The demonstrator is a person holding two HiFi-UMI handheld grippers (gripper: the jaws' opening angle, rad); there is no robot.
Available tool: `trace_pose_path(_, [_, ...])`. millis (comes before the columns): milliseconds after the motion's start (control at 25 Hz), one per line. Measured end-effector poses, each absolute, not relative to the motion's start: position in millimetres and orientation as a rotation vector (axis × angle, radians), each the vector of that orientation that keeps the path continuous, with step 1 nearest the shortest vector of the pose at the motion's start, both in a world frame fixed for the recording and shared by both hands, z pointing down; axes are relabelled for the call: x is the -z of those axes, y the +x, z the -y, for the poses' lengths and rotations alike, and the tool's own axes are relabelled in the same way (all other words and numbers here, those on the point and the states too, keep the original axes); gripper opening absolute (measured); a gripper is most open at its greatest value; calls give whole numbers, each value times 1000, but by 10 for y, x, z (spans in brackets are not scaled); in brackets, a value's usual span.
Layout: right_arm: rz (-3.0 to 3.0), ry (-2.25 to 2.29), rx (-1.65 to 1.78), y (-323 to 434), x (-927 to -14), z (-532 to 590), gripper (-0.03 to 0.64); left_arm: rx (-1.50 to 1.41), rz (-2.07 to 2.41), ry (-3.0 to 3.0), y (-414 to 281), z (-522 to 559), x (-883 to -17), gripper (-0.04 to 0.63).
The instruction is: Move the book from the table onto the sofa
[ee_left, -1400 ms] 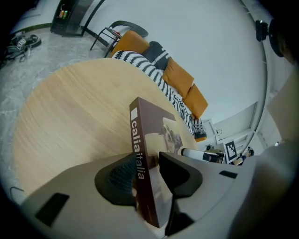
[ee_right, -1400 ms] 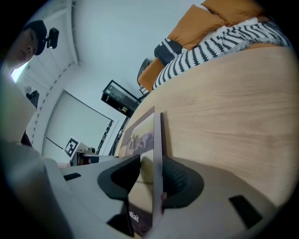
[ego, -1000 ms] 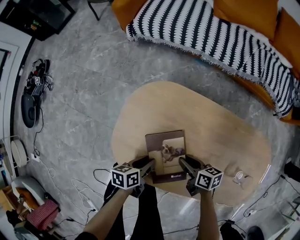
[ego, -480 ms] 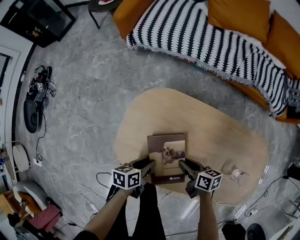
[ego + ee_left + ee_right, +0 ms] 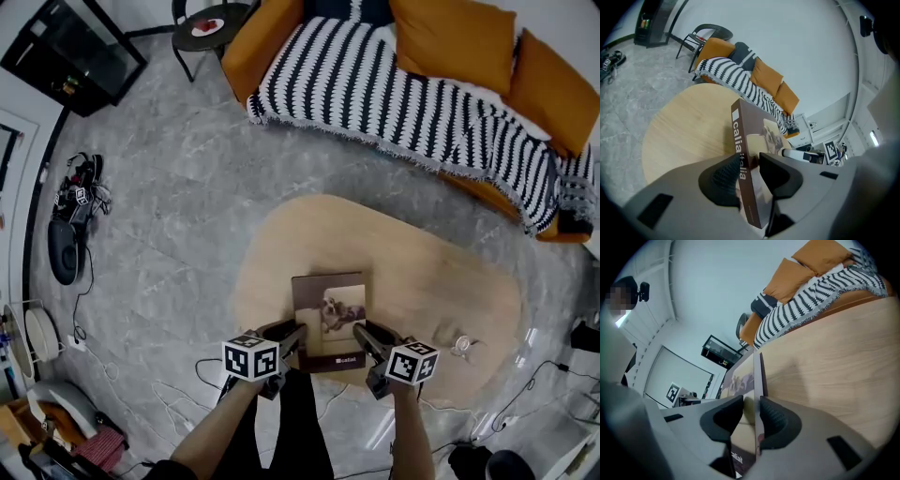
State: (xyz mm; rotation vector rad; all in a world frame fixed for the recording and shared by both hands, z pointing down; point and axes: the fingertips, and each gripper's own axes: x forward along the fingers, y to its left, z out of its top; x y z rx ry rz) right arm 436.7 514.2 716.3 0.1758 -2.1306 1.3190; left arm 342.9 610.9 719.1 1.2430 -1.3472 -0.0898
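Book (image 5: 328, 314), lower centre of the head view, sits over the near end of the table (image 5: 441, 281). The left gripper (image 5: 294, 337) is clamped on its spine edge and the right gripper (image 5: 362, 337) on the opposite edge. We judge both should travel level and together toward the sofa (image 5: 375, 75) at the top of the frame. At upper left, a plate (image 5: 208, 26) on a side table (image 5: 232, 13) holds something red.

Brown book (image 5: 328, 305); pale wood table (image 5: 417, 267); orange sofa (image 5: 261, 30); black-white zigzag throw (image 5: 375, 89); grey marbled floor (image 5: 159, 187).
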Motion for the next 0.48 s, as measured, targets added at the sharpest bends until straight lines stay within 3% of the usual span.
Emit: trace_pose_path(480, [2180,245,-1347,4295,-6287,-5198,129,60,1352,1314,3267,-6086,-6294,137])
